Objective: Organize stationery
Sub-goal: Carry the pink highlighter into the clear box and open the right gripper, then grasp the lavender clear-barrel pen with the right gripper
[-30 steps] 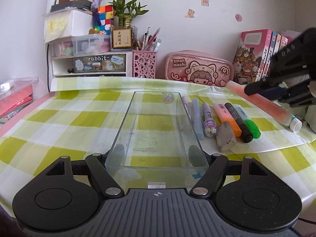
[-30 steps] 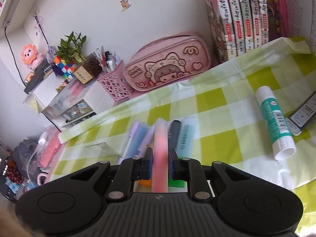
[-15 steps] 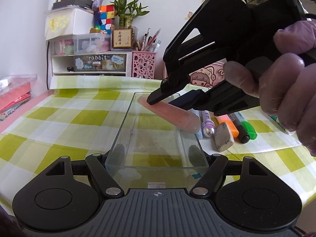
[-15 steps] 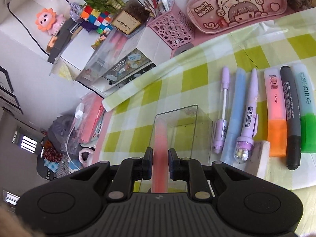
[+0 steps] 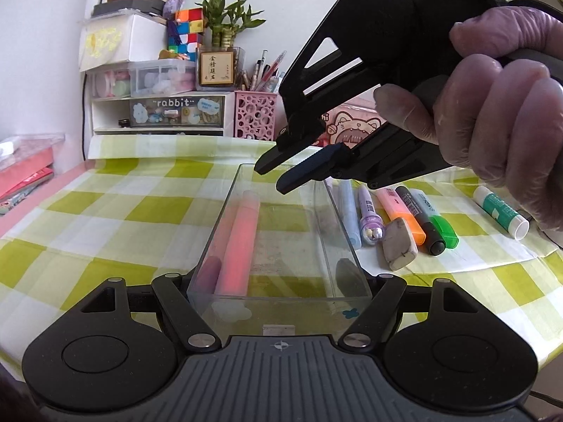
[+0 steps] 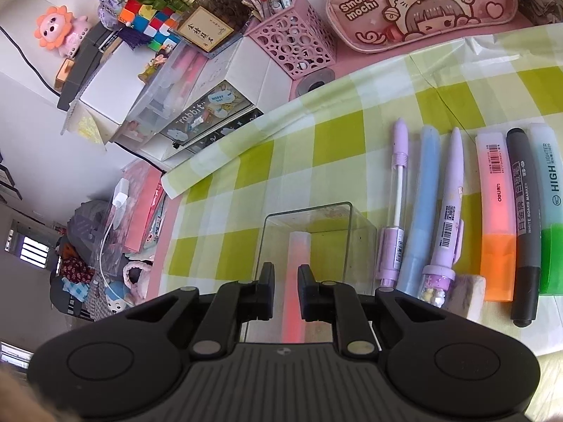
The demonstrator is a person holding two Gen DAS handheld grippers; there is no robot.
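Since the checked surface [image 6: 337, 133] carries everything here, the tally starts there: one item is filed and most of the stationery is left, as far as the views show. A clear tray [image 5: 281, 232] lies lengthwise toward the near edge, its near end clamped between the fingers of the left hand-held gripper [image 5: 279, 281], which steadies it. The only thing in the tray is a pink highlighter [image 5: 237, 242], flat on the floor along its left wall. The right hand-held gripper [image 5: 281, 179], gripped by a gloved hand [image 5: 503, 105], hangs above the tray's far end; from its own camera its jaws stand a little apart with nothing pressed between them, and the pink highlighter shows in the gap lower down, lying free in the tray.

Just right of the tray a row waits side by side: a lilac gel pen [image 6: 396, 211], a blue pen [image 6: 420, 211], a lilac novelty pen [image 6: 445, 218], an orange highlighter [image 6: 496, 218], a whiteboard marker [image 6: 526, 225] and a green highlighter [image 6: 550, 218], with a worn eraser [image 6: 464, 295] at their near ends. A glue stick [image 5: 499, 211] lies farther toward the right edge. Along the far edge a pink pen cup [image 6: 292, 45], already holding pens, stands beside a pink pencil case [image 6: 422, 3], whose contents are hidden. By my judgement the job is at an early stage
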